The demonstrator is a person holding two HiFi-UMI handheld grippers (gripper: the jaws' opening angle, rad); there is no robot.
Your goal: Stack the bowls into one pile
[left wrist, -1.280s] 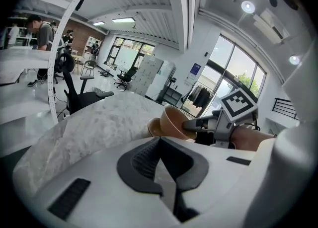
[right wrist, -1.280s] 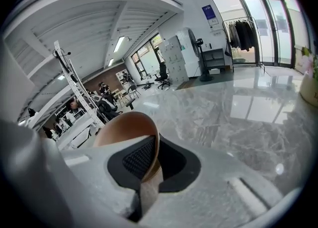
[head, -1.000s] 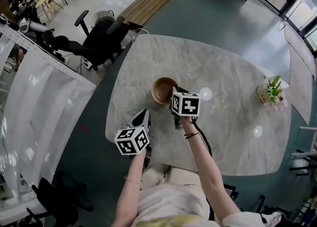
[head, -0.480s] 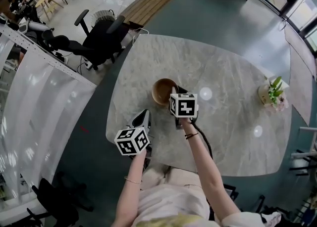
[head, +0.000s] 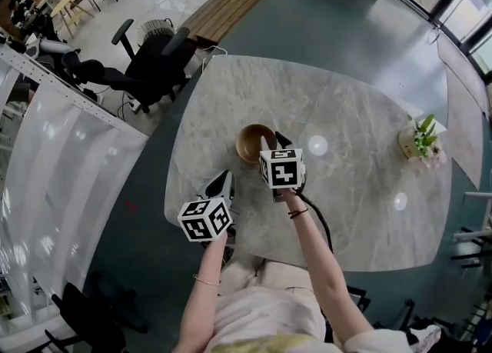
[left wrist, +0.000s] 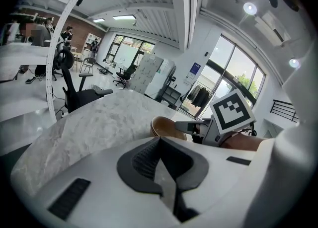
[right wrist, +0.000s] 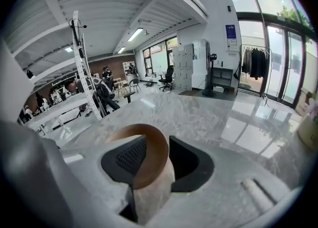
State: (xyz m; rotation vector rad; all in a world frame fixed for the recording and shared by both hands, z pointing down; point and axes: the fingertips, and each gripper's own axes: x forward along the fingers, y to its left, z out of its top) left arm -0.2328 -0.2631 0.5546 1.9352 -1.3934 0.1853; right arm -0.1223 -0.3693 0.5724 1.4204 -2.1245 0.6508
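1. The bowl (head: 252,142) stands upright on the marble desk (head: 361,190), a little left of its middle. From above I cannot tell whether it is one bowl or several nested. No other bowl lies loose on the desk, so I judge the pile made.
2. The right gripper (head: 272,141) straddles the bowl's near right rim, with one finger inside, one outside and the wall between them.
3. Its fingers (right wrist: 130,158) have just been opening and stand spread, with a gap on the outer side. The bowl is released, not grasped (it rests on the desk by its own weight). This looks like letting go after setting it down.
4. The right forearm (head: 311,240) reaches forward from the body. The gripper slants down at the rim, its marker cube (head: 282,168) uppermost.
5. The left gripper (head: 223,184) is held back near the desk's near edge, well apart from the bowl, tilted down and pointing roughly toward it. Its fingers are clenched together on nothing (parked out of the way, I judge).
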